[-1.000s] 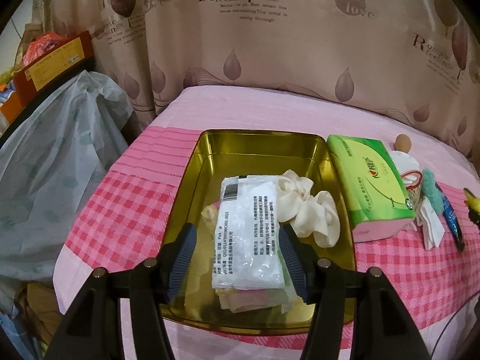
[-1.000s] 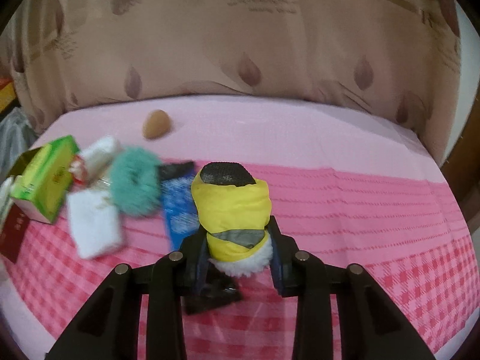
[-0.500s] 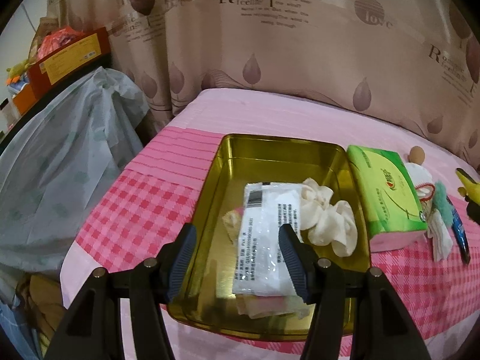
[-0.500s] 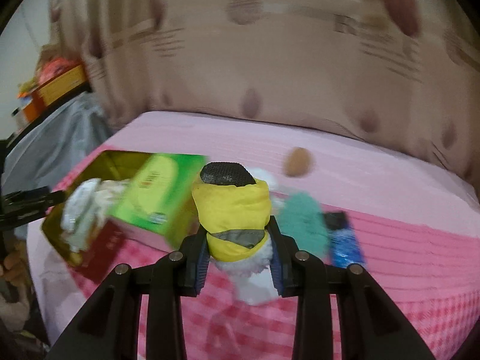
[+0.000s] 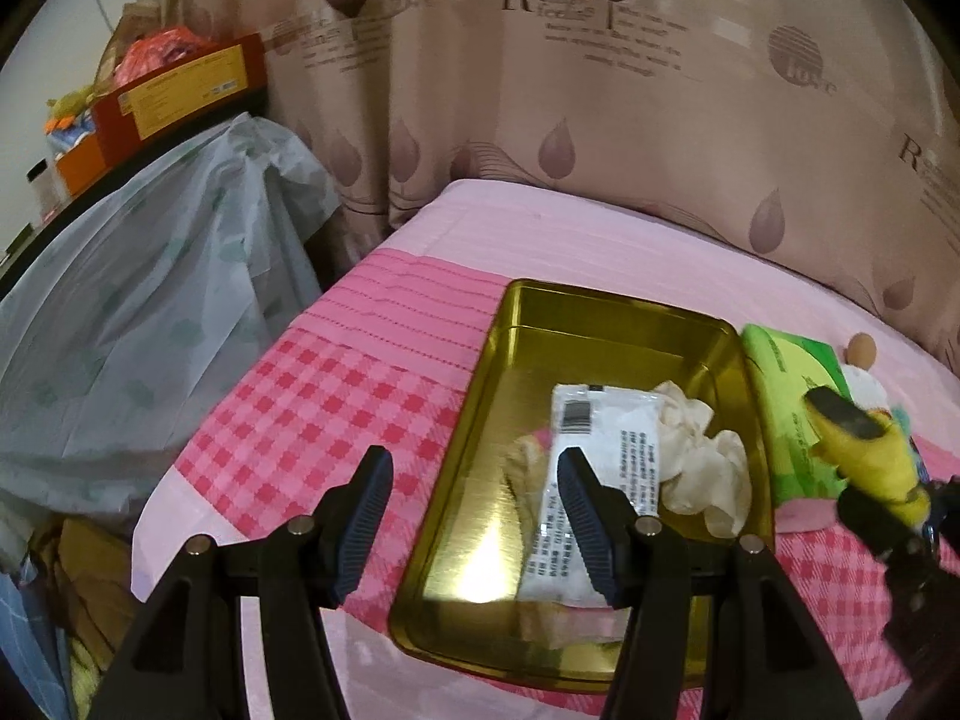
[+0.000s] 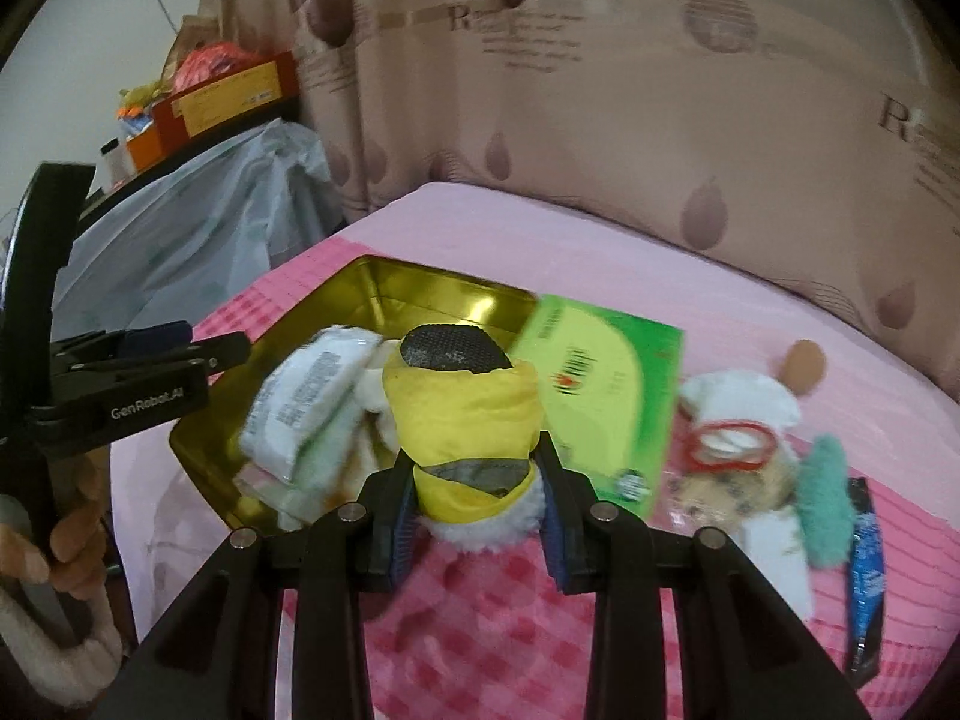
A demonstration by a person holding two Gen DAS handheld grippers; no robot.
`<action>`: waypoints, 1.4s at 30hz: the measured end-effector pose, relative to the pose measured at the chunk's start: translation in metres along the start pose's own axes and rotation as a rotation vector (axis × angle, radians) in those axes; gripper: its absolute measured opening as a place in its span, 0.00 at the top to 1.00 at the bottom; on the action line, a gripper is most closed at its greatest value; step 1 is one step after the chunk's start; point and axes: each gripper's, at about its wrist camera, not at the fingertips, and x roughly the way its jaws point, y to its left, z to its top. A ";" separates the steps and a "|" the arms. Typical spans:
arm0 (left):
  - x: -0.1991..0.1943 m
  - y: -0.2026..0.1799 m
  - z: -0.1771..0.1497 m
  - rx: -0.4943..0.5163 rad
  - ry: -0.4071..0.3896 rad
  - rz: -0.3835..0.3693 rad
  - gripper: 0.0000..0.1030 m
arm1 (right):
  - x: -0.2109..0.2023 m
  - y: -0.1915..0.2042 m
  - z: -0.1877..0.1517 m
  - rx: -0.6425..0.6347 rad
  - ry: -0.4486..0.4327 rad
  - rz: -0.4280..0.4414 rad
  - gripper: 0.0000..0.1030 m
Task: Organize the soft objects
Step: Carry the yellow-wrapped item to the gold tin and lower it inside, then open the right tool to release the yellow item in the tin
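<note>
While clamped, yellow slipper (image 6: 462, 420) between right tongs (image 6: 480, 531)

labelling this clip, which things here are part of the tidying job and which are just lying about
Job:
- yellow soft toy in right gripper
- gold tin
- white packet
- cream scrunchie
- teal scrunchie

Lying about:
- green tissue pack
- egg
- curtain

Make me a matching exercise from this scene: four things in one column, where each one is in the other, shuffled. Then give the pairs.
Things
1. yellow toy
2. white packet
3. green tissue pack
4. teal scrunchie

Places
A. inside the gold tin
B. on the cloth, beside the blue packet
C. clamped in the right gripper
D. on the cloth, against the tin's right side

Pairs: 1-C, 2-A, 3-D, 4-B
</note>
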 end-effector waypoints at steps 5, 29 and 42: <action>-0.001 0.006 0.002 -0.017 -0.007 0.026 0.43 | 0.018 0.024 0.008 -0.036 0.010 0.004 0.70; 0.006 0.040 0.006 -0.185 0.038 -0.005 0.43 | 0.059 0.057 0.011 -0.085 0.029 -0.045 0.57; 0.007 0.025 0.005 -0.111 0.025 0.000 0.43 | 0.019 0.044 0.002 -0.059 -0.020 -0.012 0.49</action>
